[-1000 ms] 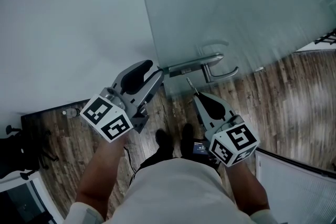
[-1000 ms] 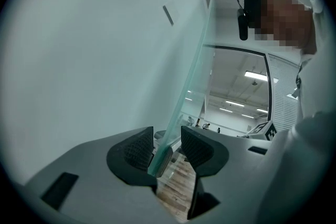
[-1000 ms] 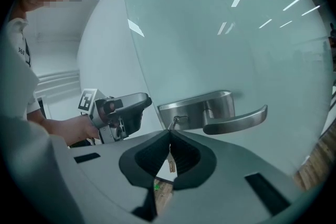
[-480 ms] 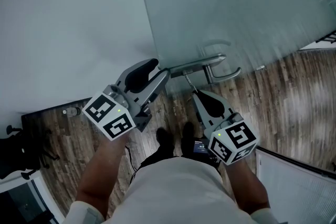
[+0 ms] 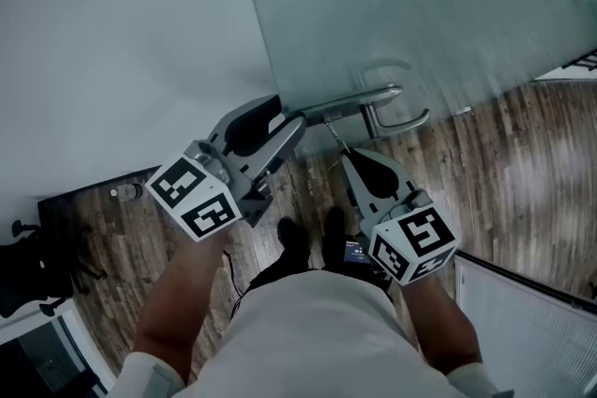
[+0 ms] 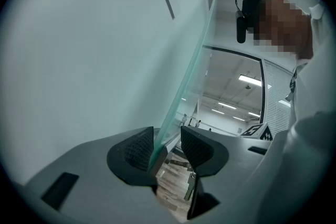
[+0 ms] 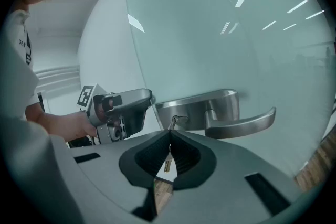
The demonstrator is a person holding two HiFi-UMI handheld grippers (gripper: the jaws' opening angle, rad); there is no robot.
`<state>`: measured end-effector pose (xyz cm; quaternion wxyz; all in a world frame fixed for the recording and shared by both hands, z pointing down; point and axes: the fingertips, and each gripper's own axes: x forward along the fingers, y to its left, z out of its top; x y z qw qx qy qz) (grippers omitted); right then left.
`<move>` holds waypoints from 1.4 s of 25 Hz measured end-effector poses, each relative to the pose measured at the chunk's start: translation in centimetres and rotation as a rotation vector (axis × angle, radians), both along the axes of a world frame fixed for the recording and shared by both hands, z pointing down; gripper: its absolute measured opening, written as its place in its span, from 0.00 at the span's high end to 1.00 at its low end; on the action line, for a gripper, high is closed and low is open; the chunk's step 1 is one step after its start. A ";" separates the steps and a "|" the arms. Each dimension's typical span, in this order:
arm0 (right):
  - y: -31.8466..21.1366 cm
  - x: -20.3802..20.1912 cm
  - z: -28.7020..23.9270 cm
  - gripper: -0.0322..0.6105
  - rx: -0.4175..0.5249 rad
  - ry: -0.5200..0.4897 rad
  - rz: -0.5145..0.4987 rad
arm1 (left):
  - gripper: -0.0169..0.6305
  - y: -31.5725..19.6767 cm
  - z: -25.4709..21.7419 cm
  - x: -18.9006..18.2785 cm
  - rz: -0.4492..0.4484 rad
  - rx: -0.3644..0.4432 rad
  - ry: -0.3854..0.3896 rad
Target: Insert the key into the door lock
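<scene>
Key [image 7: 171, 125] is pinched in the right gripper [image 7: 169, 135]: jaws closed flat on its head, blade poking out ahead. Tip is at the keyhole [image 7: 179, 119] in the lock plate [image 7: 195, 108]. How deep it's seated: can't tell.

Near to far, head view: person's white shirt [image 5: 317, 340] fills bottom centre, with dark shoes [image 5: 294, 245] just above it on the wood floor [image 5: 522, 154]. Forearms [image 5: 182, 294] run up-frame to both tools. Right gripper [image 5: 347, 156] sits centre frame, aimed up and slightly left. The key [image 5: 333, 135] shows as a thin sliver from its tips up to the lock plate [image 5: 359, 101]. Left gripper [image 5: 284, 116] is just left of that, level with the plate's left end.

Left gripper view: left gripper [image 6: 167, 136] has its jaws part open, straddling the free edge of the glass door [image 6: 191, 65]. Glass runs close along the pad on the frame's left, with a clear gap to the pad on the frame's right. Contact on the left side: can't tell. Nothing clamped.

Beyond the tools: lever handle [image 7: 242, 124] juts toward frame right from the plate in the right gripper view. In head view the frosted glass door [image 5: 420, 5] takes the upper right, white wall [image 5: 112, 33] the upper left
</scene>
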<state>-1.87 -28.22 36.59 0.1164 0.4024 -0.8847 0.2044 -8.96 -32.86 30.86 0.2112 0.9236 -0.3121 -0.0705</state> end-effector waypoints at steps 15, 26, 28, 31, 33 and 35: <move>0.1 0.0 -0.4 0.93 0.065 0.122 -0.013 | 0.73 0.0 0.0 0.0 0.004 -0.007 0.016; 0.1 -0.2 -0.6 0.93 0.068 0.128 -0.004 | 0.73 0.0 -0.2 0.0 -0.005 -0.007 0.025; 0.1 -0.3 -0.4 0.93 0.066 0.130 -0.002 | 0.73 0.0 -0.2 0.0 -0.008 -0.008 0.029; 0.0 -0.4 -0.2 0.93 0.066 0.135 0.001 | 0.73 0.0 -0.2 -0.1 -0.012 -0.010 0.036; 0.0 -0.4 -0.2 0.93 0.066 0.138 0.001 | 0.73 0.0 -0.2 -0.1 -0.015 -0.012 0.038; -0.1 -0.4 -0.2 0.93 0.067 0.143 0.003 | 0.73 0.0 -0.3 -0.1 -0.019 -0.014 0.042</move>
